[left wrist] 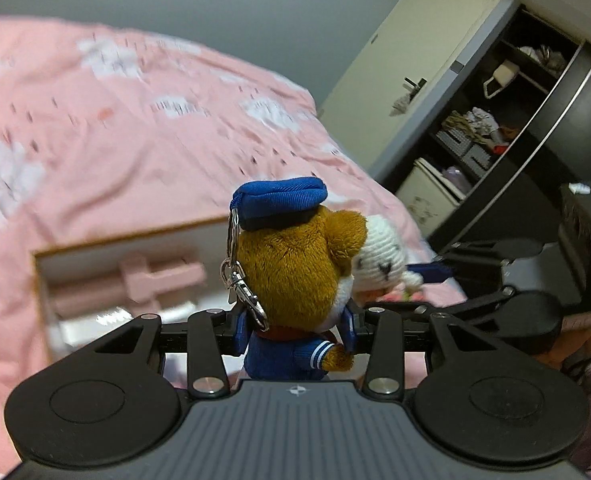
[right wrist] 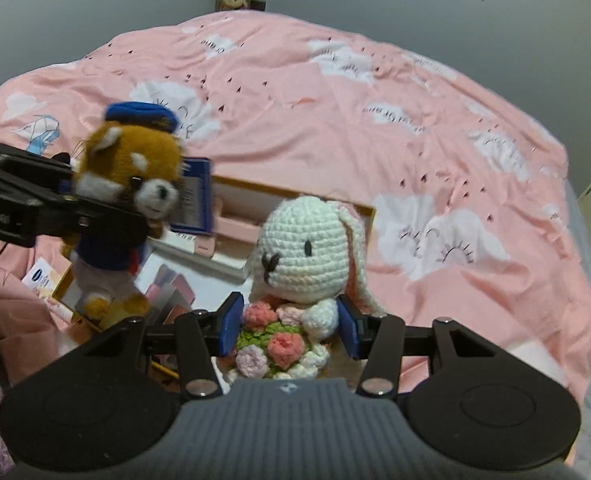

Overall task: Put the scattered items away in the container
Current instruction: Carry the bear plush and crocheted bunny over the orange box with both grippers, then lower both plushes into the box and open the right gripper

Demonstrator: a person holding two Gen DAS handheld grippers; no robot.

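We grasp the bear (left wrist: 295,264) in our left gripper (left wrist: 295,330) and the bunny (right wrist: 311,248) in our right gripper (right wrist: 289,330), both held upright above the bed (right wrist: 335,120). The box (right wrist: 295,196) lies just ahead and below; our left is nearer.

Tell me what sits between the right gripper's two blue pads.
The right wrist view shows it: the crocheted white bunny, its flower bouquet and body filling the gap of the right gripper.
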